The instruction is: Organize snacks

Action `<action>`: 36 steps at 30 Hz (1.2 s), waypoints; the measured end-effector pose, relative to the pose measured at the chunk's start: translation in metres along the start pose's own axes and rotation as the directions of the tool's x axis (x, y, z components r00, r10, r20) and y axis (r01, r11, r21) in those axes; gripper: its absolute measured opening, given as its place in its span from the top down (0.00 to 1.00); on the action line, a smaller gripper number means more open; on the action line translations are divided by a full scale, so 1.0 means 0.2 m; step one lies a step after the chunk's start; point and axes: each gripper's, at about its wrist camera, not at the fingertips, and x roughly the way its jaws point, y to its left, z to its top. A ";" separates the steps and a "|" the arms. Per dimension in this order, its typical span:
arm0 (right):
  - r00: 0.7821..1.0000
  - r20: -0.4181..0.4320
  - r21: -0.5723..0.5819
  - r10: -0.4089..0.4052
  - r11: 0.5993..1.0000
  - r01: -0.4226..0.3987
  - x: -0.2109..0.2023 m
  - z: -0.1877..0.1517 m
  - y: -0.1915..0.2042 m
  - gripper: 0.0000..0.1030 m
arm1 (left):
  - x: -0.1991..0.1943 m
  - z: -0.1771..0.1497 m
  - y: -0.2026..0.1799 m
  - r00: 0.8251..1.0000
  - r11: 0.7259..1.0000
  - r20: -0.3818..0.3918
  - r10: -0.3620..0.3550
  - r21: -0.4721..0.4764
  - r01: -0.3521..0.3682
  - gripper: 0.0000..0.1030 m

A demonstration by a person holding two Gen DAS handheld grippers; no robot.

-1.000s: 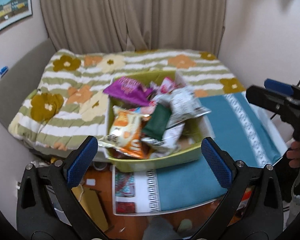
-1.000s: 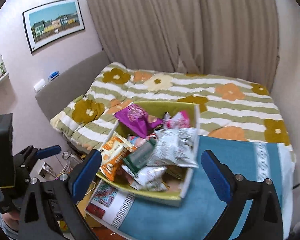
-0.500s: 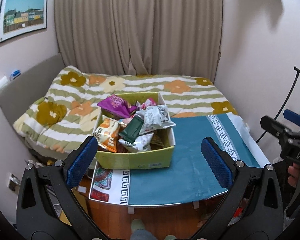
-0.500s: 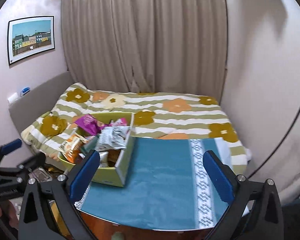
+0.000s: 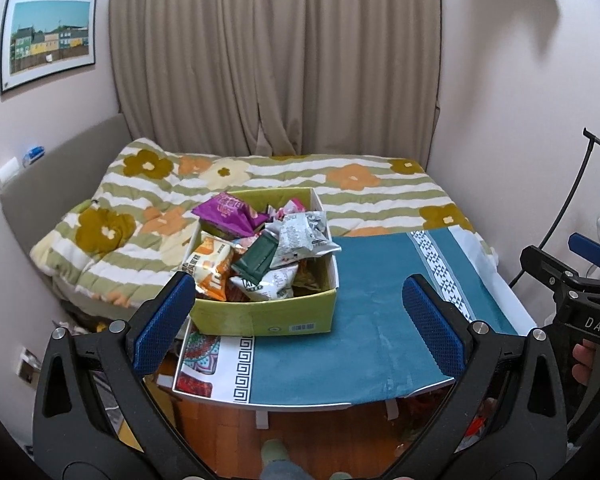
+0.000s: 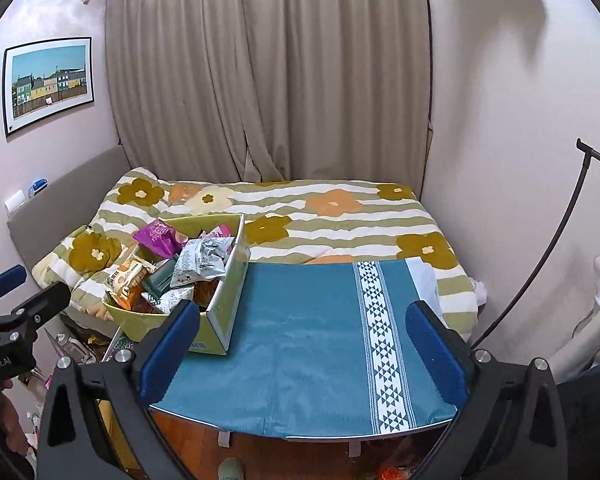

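Observation:
A yellow-green cardboard box [image 5: 268, 316] stands on the left part of a small table with a teal cloth [image 5: 364, 320]. It is heaped with snack bags: a purple bag [image 5: 228, 214], an orange bag [image 5: 212, 268], a dark green packet [image 5: 258, 258] and a silver bag [image 5: 300, 236]. The box also shows in the right wrist view [image 6: 224, 312]. My left gripper [image 5: 296, 320] is open and empty, held back from the table's near edge. My right gripper [image 6: 304, 344] is open and empty, over the table's near edge.
A bed with a striped flower quilt [image 5: 340, 184] lies behind the table. Curtains [image 5: 276, 60] hang at the back, walls stand at both sides. A framed picture [image 5: 48, 38] hangs on the left wall. Wooden floor [image 5: 308, 428] and a foot show below the table.
Both grippers have pulled back and up from the box. The view has widened to take in the whole table and bed. Both stay open and empty.

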 end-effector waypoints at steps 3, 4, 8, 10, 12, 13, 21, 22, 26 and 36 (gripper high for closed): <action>1.000 0.001 0.007 -0.001 1.000 0.001 0.00 0.00 -0.01 0.01 | 0.00 0.00 -0.01 1.000 1.000 0.001 0.000 0.000 0.000 0.01; 1.000 0.001 0.008 -0.002 1.000 0.002 0.00 0.00 -0.01 0.01 | 0.00 0.00 -0.01 1.000 1.000 0.001 -0.002 0.000 0.002 0.01; 1.000 0.002 0.011 -0.005 1.000 0.005 -0.01 0.00 -0.02 0.01 | 0.00 0.00 -0.02 1.000 1.000 0.003 -0.002 0.004 0.002 0.01; 1.000 0.003 0.013 -0.007 1.000 0.007 -0.01 0.00 -0.03 0.01 | 0.01 0.01 -0.03 1.000 1.000 0.006 -0.001 0.005 0.001 0.01; 1.000 0.004 0.014 -0.010 1.000 0.010 -0.01 0.01 -0.03 0.01 | 0.01 0.01 -0.03 1.000 1.000 0.008 -0.003 0.004 0.003 0.01; 1.000 0.003 0.014 -0.012 1.000 0.012 -0.01 0.01 -0.03 0.01 | 0.01 0.01 -0.03 1.000 1.000 0.009 -0.002 0.005 0.002 0.01; 1.000 -0.001 0.021 -0.021 1.000 0.021 0.00 0.02 -0.05 0.01 | 0.01 0.03 -0.03 1.000 1.000 0.015 -0.003 0.013 0.003 0.01; 1.000 -0.002 0.022 -0.022 1.000 0.022 0.00 0.02 -0.05 0.01 | 0.01 0.03 -0.03 1.000 1.000 0.015 -0.004 0.014 0.003 0.01; 1.000 -0.002 0.023 -0.022 0.999 0.022 0.00 0.02 -0.06 0.01 | 0.02 0.03 -0.04 1.000 1.000 0.014 -0.008 0.017 0.007 0.01; 1.000 -0.002 0.024 -0.030 0.999 0.030 0.01 0.02 -0.06 0.01 | 0.03 0.04 -0.04 1.000 1.000 0.017 -0.007 0.023 0.007 0.01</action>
